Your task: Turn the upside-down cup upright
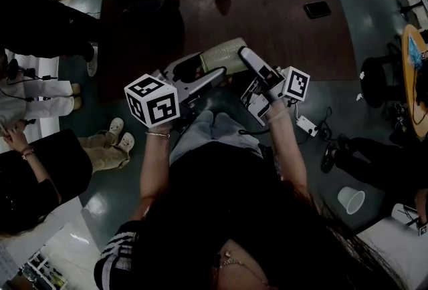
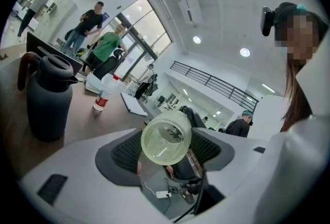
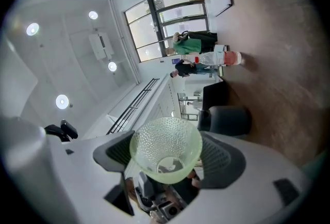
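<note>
Left gripper point(image 2: 166, 152) is pinching the pale green glass cup point(image 2: 166, 136) near its base, with pads touching both sides. Right gripper point(image 3: 166, 158) is clamping the same glass cup at the mouth end. The cup is hanging on its side in the air between them, just off the near edge of the brown table point(image 1: 281, 21). Judging it about halfway: off the table and tipped sideways, not upright yet. Remaining steps are likely one gripper letting go, turning it mouth-up, then setting it down.

Dimpled, translucent, seemingly glass cup point(image 3: 165, 150)
</note>
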A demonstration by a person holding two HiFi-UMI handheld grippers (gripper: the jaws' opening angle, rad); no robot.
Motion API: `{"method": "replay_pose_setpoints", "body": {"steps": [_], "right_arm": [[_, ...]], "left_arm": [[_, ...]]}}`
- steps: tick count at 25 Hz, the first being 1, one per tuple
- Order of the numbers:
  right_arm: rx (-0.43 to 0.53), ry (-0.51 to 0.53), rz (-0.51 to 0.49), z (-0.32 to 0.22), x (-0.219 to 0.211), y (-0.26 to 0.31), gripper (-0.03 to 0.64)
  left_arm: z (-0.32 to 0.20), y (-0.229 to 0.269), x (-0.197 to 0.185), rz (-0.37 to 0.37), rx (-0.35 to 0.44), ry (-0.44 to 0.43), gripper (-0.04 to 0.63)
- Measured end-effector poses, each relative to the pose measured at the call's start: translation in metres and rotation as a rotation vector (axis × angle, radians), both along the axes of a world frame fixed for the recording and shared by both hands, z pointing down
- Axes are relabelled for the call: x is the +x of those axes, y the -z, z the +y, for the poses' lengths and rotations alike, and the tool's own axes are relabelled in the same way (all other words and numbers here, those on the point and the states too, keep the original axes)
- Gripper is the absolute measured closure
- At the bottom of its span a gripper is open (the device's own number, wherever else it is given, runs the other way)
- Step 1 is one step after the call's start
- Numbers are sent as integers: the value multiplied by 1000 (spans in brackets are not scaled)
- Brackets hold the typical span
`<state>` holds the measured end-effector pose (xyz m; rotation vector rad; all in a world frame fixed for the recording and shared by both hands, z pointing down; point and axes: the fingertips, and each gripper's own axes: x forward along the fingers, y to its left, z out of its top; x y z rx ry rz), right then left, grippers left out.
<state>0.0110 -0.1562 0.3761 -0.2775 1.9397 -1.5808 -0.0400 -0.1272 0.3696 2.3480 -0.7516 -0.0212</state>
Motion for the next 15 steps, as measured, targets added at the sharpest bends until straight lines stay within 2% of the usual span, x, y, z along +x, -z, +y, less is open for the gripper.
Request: {"method": "replay_pose_setpoints", "body": {"steps": [15], "right_arm": [[22,-2,-9,-2,1,-4,241]], "left_arm": [[-1,-5,2,-10,-1,9,287]]}}
